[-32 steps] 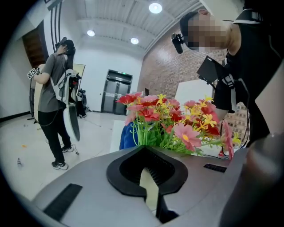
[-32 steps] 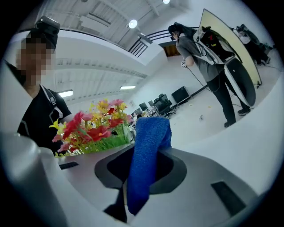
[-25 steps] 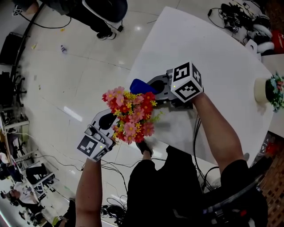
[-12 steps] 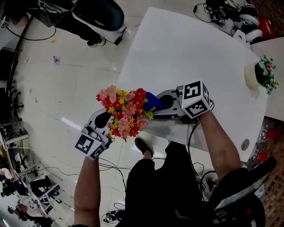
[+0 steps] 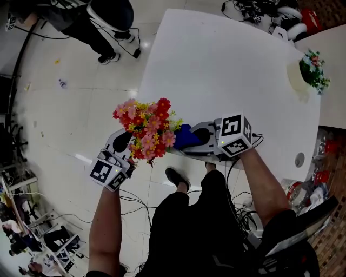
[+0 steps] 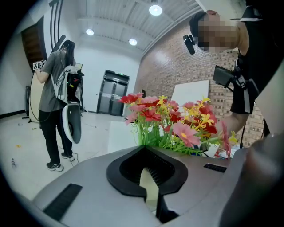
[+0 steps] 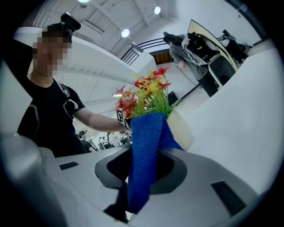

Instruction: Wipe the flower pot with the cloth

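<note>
Hidden: cream flower pot (image 7: 181,129), in head view wholly under red, pink and yellow artificial flowers (image 5: 144,127). In left gripper view, only pale sliver shows between left gripper (image 6: 147,181) jaws. In right gripper view, pot's left side covered by blue cloth (image 7: 145,150). Cloth's lower end lost inside right gripper (image 7: 142,175) jaws. Dark-clothed bystander (image 5: 108,13) cut off by head view's top edge.
</note>
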`<state>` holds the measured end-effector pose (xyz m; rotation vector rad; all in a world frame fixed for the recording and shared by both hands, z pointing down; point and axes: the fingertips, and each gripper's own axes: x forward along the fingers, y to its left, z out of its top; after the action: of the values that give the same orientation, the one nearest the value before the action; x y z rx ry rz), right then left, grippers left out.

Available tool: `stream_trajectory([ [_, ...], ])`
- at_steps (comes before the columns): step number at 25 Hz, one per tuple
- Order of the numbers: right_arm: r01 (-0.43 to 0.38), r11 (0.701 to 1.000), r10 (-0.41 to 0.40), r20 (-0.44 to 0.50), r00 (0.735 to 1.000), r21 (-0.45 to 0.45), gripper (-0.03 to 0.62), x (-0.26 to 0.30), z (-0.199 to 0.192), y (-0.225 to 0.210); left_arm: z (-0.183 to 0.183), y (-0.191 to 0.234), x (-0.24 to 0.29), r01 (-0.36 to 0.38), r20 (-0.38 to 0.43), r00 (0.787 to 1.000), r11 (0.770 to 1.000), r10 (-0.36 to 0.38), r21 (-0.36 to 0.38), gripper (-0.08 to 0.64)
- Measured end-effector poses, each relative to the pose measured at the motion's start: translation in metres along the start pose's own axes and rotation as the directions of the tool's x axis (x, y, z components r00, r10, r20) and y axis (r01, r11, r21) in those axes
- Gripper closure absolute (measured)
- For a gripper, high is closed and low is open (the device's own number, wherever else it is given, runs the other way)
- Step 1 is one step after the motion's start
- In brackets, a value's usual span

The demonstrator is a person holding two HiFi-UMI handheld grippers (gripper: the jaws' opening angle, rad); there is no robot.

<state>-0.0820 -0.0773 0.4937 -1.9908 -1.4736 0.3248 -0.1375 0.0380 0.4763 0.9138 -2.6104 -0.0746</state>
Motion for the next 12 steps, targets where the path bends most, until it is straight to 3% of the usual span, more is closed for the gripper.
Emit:
stream_trajectory([
  [4, 0.104, 0.994, -0.106, 0.121, 0.987, 0.025, 0.514, -0.017, 0.008, 0.003, -0.001, 0.001, 0.002, 0.02, 0.006, 1.0, 1.0, -0.02, -0.01, 0.56],
  [9, 0.199, 0.98, -0.191, 0.255, 0.948, -0.005, 0.514, -0.035, 0.042, 0.031, -0.001, -0.002, -0.001, 0.033, 0.016, 0.999, 0.999, -0.033, -0.018, 0.56],
  [12, 0.269, 0.963, -0.247, 0.33, 0.911, -0.021, 0.514, -0.046, 0.064, 0.045, 0.002, 0.0, 0.002, 0.042, 0.029, 0.999, 0.997, -0.041, -0.063, 0.56],
])
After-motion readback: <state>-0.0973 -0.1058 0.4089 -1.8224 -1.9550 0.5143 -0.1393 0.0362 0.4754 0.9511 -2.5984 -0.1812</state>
